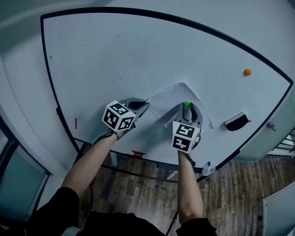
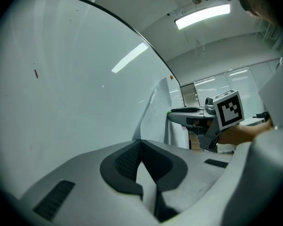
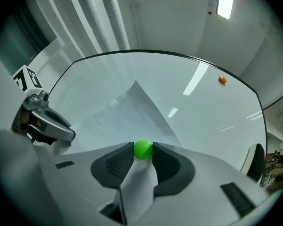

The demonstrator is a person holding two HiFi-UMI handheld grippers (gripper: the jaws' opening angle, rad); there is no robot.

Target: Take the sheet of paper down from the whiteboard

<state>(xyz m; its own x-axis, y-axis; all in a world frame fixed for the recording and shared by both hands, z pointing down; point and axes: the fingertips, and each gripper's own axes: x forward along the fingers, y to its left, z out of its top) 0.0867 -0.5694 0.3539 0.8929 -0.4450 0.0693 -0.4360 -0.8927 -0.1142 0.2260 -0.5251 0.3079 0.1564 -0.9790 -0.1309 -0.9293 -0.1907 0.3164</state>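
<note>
sheet of paper [image 1: 168,100] not down yet, near whiteboard's [image 1: 137,53] bottom edge | your left gripper [image 2: 140,144] pinches its corner | right gripper [image 3: 143,152] clamps the green magnet [image 3: 142,149] | todo: pull magnet, peel sheet

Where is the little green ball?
In the head view, the small round green magnet sits low on the white whiteboard, right of middle, on the white sheet of paper, pinched in the right gripper.
</note>
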